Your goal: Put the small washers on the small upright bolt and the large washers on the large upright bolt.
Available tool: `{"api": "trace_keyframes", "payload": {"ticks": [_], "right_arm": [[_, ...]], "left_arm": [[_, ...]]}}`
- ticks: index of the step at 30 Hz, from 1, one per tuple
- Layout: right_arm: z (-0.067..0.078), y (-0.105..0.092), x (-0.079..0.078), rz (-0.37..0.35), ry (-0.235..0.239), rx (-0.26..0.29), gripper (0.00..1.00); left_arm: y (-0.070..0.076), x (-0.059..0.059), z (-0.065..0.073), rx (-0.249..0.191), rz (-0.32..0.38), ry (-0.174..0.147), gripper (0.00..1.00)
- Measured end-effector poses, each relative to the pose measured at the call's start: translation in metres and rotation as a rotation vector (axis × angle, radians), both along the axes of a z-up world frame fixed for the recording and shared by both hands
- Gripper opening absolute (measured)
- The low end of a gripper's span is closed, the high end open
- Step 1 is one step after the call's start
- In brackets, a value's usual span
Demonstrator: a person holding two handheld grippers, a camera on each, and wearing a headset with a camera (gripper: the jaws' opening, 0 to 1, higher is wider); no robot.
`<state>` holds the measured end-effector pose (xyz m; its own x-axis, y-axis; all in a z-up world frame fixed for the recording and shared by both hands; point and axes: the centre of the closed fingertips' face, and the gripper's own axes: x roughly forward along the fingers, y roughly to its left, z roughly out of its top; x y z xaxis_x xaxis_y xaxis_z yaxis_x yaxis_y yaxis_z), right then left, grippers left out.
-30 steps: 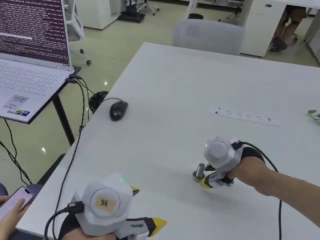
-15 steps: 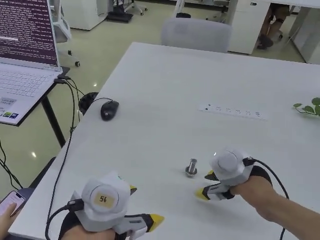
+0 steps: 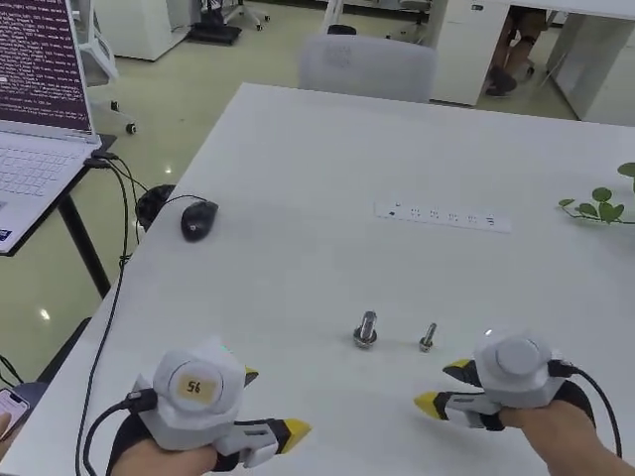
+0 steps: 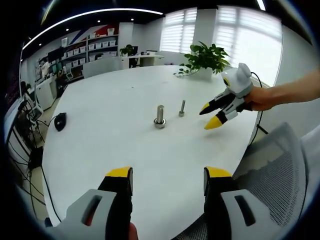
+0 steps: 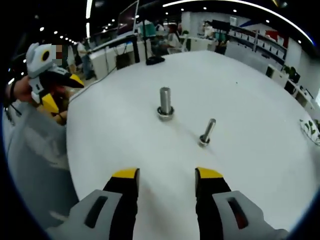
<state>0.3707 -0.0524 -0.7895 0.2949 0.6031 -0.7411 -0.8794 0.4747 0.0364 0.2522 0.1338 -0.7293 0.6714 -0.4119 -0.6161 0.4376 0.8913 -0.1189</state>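
Note:
Two bolts stand upright on the white table. The large bolt has a wide ring at its base. To its right is the thin small bolt. My right gripper is open and empty, a short way in front of the small bolt and pointing at both. My left gripper is open and empty near the table's front left edge. I see no loose washers.
A black mouse lies at the left and a white power strip beyond the bolts. An open laptop sits on a stand off the left edge. A plant is at the right, a grey chair behind the table.
My right gripper has drawn back from the large bolt toward the near edge and to the right, and the small bolt now shows beside the large one. The head camera has shifted.

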Motion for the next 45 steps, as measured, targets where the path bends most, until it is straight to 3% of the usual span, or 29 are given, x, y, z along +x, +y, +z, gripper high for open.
{"api": "trace_keyframes", "payload": {"ticks": [12,31,45], "right_arm": [[0.000,-0.031,-0.006,-0.132,0.018,0.083,0.57],[-0.001,-0.043,-0.025,-0.199,0.039,0.124,0.61],[-0.003,-0.049,-0.032,-0.235,0.060,0.131,0.62]], "left_arm": [[0.002,0.008,0.001,0.003,-0.011,-0.009,0.57],[-0.008,0.013,0.004,0.000,-0.036,-0.023,0.57],[0.000,0.010,0.004,-0.004,-0.014,-0.023,0.57]]}}
